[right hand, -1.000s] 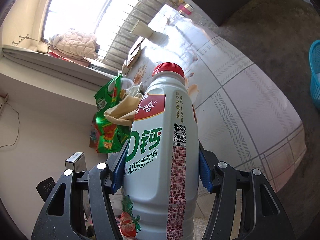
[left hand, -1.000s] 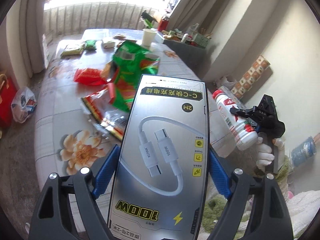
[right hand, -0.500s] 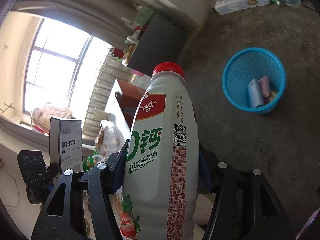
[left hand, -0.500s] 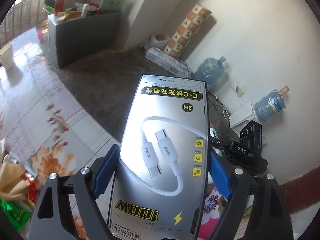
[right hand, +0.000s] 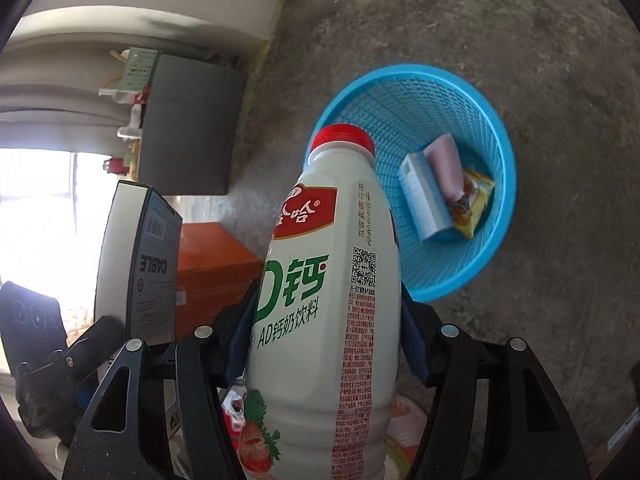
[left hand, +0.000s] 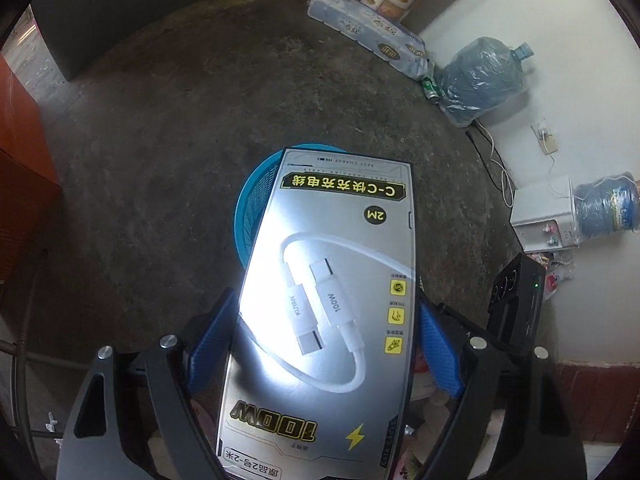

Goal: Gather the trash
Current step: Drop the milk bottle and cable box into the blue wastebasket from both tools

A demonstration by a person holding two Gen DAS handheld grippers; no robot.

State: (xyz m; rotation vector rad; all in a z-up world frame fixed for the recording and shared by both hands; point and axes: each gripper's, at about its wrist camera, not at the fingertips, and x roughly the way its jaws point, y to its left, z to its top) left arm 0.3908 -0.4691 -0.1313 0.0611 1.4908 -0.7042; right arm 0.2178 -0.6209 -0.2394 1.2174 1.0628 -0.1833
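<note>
Left wrist view: the left gripper [left hand: 324, 344] is clamped on the silver cable box [left hand: 328, 308], blue pads pressed to both long edges, the grip unchanged from the earlier frames; what has changed is the backdrop, which a second ago was the flowered table with its wrappers and half a second ago was the wall and floor edge; now the box hangs over the concrete floor [left hand: 160, 140] with the blue basket [left hand: 250, 208] showing directly behind its upper left edge; a wrapped water jug [left hand: 480, 80] and a pack of tissue rolls [left hand: 368, 40] lie by the wall.

Right wrist view: the right gripper [right hand: 326, 340] squeezes the white milk-drink bottle [right hand: 328, 300] at mid-body, red cap up, as before; the blue basket [right hand: 496, 208], far off half a second ago, now sits close behind the bottle's neck, holding a pale blue box [right hand: 420, 196], a pink packet [right hand: 446, 168] and a yellow wrapper [right hand: 474, 204]; the cable box [right hand: 136, 260] stands at the left in the other gripper.
</note>
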